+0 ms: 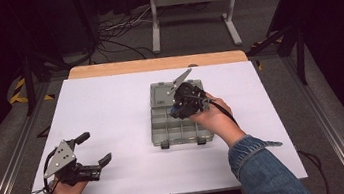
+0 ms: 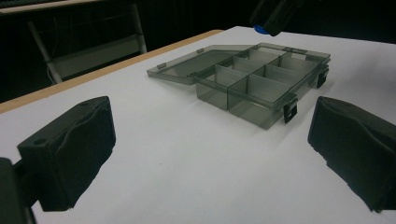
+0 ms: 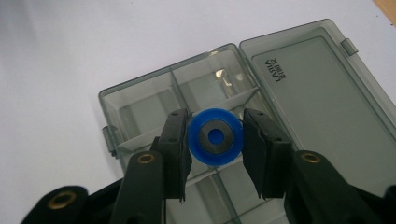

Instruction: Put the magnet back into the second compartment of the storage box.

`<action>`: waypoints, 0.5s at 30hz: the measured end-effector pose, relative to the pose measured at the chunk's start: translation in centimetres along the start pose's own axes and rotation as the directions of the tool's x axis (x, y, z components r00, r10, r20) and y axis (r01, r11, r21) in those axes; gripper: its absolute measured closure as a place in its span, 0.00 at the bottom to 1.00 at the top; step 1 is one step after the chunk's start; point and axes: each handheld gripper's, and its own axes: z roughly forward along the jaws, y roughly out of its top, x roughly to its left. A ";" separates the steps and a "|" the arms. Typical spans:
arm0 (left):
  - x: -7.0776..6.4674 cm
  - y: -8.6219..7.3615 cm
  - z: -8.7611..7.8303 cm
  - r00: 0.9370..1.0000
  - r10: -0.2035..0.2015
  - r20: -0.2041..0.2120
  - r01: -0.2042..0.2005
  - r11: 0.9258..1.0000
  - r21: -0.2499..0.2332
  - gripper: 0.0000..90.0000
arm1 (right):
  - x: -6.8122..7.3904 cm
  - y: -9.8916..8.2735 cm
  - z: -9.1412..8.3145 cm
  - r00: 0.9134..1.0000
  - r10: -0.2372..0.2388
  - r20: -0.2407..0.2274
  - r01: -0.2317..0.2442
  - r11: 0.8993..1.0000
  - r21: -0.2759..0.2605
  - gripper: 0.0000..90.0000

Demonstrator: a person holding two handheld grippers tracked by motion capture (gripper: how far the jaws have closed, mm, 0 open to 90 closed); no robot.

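Item: blue spool (image 3: 215, 136), a round blue plastic disc with a grey hub and a blue centre hole, its flat face turned to the right gripper view so that its axis runs along the line of sight and down toward the box. Location: pinched by its rim between the 2 black jaws of the right gripper (image 3: 215, 140), hanging above the open organiser box (image 3: 140, 112), over the middle dividers; which compartment lies directly beneath cannot be told for certain. Bearing: the box sits straight below and ahead of the right gripper (image 1: 181, 107), so a placing move would go downward. The left gripper (image 1: 95, 148) rests well apart at the near left of the white table (image 1: 110, 100), jaws spread and holding nothing; the right hand is plainly the nearer. Container: smoke-grey translucent box (image 2: 261, 88), several compartments, 2 black latches on its front wall, lid (image 3: 317, 88) laid flat open. Markings: moulded lettering on the lid, possibly "VAJIA" with smaller characters beside it, not clearly legible.
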 end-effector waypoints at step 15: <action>0.0 0.0 0.1 1.000 -0.001 0.003 0.001 1.000 0.004 0.02 | -2.7 0.1 1.2 0.998 0.061 0.029 -0.061 0.998 0.004 0.69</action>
